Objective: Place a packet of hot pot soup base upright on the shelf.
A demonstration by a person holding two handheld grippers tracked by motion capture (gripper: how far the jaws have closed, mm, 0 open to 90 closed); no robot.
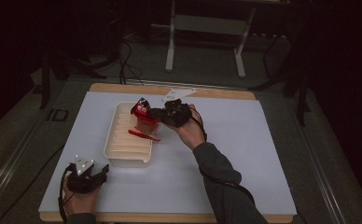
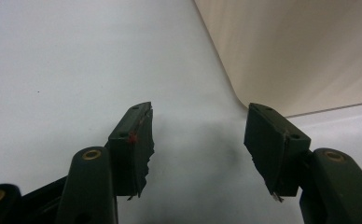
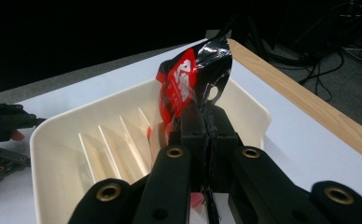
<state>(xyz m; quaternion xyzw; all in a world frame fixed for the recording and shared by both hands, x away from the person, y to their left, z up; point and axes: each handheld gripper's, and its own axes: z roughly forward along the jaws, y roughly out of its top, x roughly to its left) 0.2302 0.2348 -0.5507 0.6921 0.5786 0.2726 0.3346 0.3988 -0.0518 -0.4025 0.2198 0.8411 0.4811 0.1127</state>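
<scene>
While the right hand-held gripper [image 1: 156, 113] is pinching a red and black foil packet [image 1: 142, 110] between its closed jaws, it is holding that packet up over the far end of a cream ribbed tray [image 1: 123, 156] that is sitting on the white-covered bench [image 1: 226, 154]. Seen from the right gripper view, the packet [image 3: 193, 79] is standing above the jaws with its glossy top curling and creasing, which suggests thin, soft film that is bending under almost no load, so it is probably very light. Such film is likely slippery and easy to crumple or tear, so a hold on the flat sealed edge, as the jaws appear to be taking now, seems safer than squeezing the body, where any contents could be crushed. A red strip [image 1: 143, 135] is lying across the tray's right rim; whether it belongs to the packet I cannot tell. The left hand-held gripper [image 1: 105, 170] is resting on the bench near the tray's close corner, its jaws spread apart and grasping nothing, with the tray wall [image 2: 300, 51] just ahead.
</scene>
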